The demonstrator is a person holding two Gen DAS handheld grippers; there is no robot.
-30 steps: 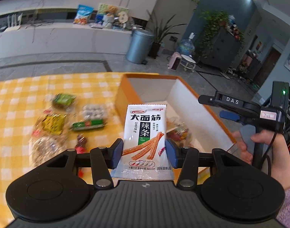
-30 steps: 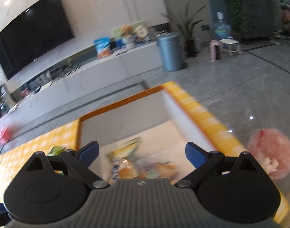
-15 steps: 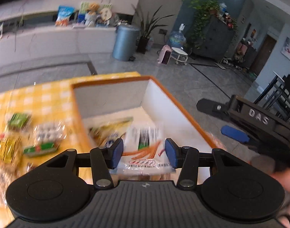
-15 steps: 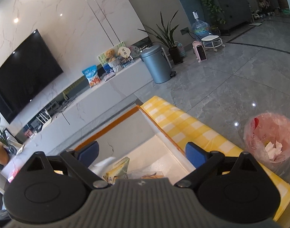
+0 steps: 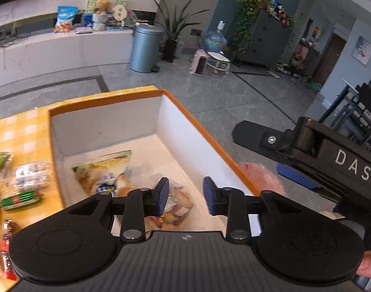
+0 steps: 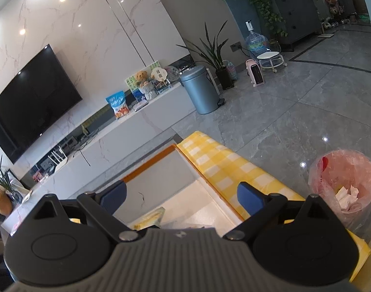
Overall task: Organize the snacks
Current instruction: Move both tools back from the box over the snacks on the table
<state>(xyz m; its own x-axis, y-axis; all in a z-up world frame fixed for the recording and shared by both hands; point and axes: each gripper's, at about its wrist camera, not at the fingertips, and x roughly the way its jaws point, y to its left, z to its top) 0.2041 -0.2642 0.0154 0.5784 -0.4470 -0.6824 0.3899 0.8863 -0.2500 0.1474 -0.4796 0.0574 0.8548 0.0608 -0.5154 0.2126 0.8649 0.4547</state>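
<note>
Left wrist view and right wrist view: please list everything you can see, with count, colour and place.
box: 1, orange rim, white inside, on table
packets in box: at least 2, yellowish, on box floor
snacks: several, green, clear, red, left of box
tablecloth: 1, yellow check, under box
bin: 1, grey-blue, on floor
pink bag: 1, on floor, right of table
TV: 1, black, on wall
left gripper: open, empty, over box
right gripper: open, empty

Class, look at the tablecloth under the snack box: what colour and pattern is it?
The tablecloth is a yellow and white check, clearest in the right wrist view.
</note>
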